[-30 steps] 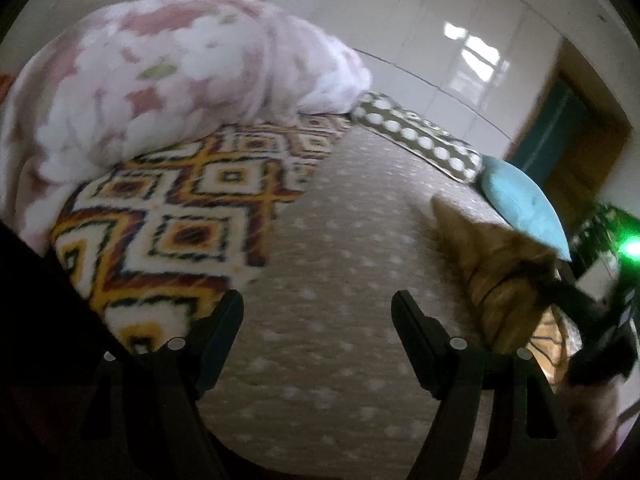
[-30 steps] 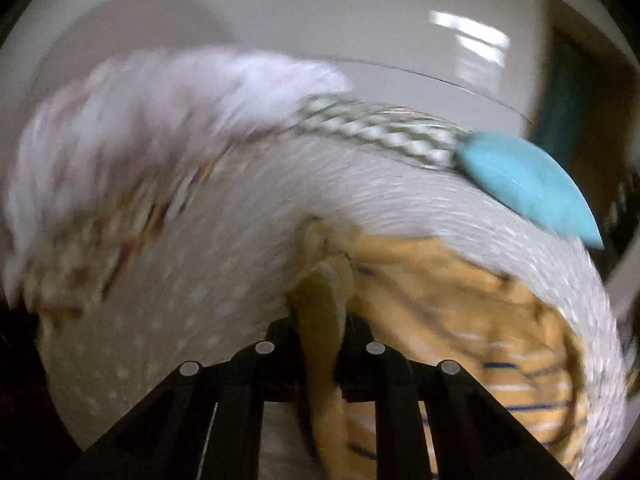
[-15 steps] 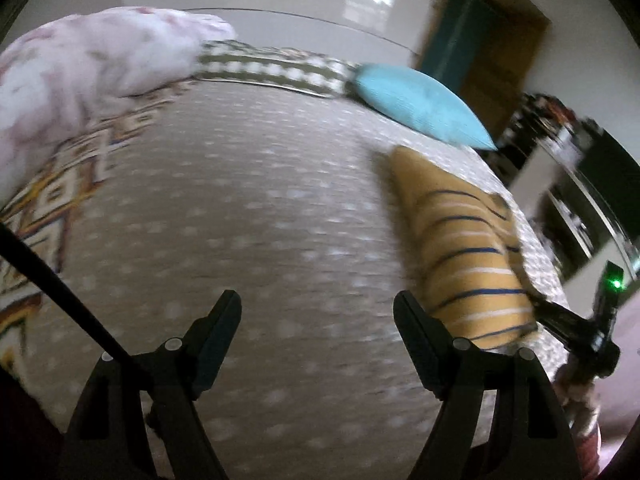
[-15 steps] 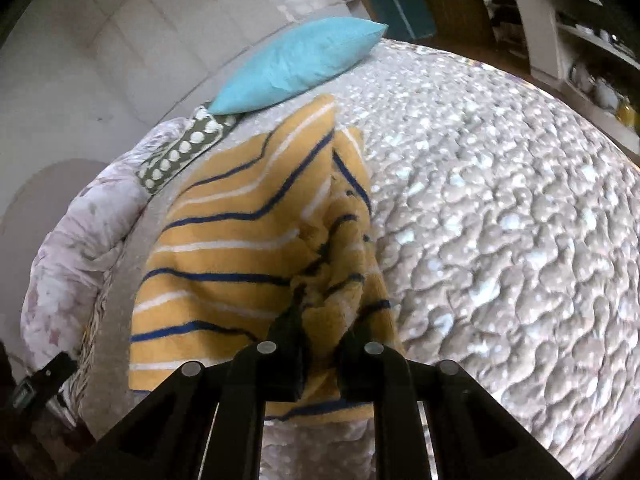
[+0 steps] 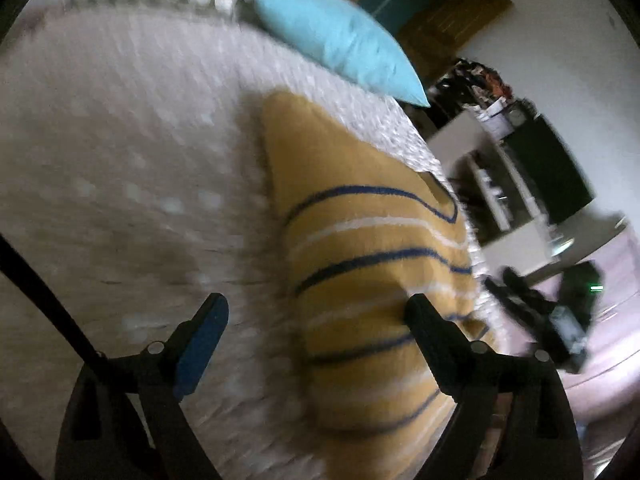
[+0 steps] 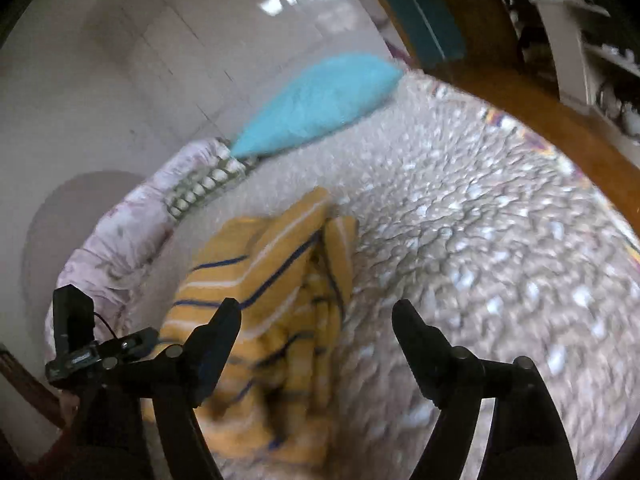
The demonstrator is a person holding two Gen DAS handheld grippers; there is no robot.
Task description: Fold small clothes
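while both claws gape, the striped garment (image 6: 276,280) lies bunched on the bedspread (image 6: 480,240).

A bed (image 6: 460,208) in a pale dotted cover fills the room, a turquoise pillow (image 6: 316,100) and spotted cushion (image 6: 200,188) at its head against a glossy white tiled wall (image 6: 168,64), with a teal door (image 6: 416,8), wooden floor (image 6: 552,120) and white shelving (image 6: 572,40) beyond.

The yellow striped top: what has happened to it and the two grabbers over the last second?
The right gripper was pinching the striped top; it has let go and opened, leaving the top lying bunched on the bedspread. The left gripper swung over toward it, still open. The blue pillow stayed put.
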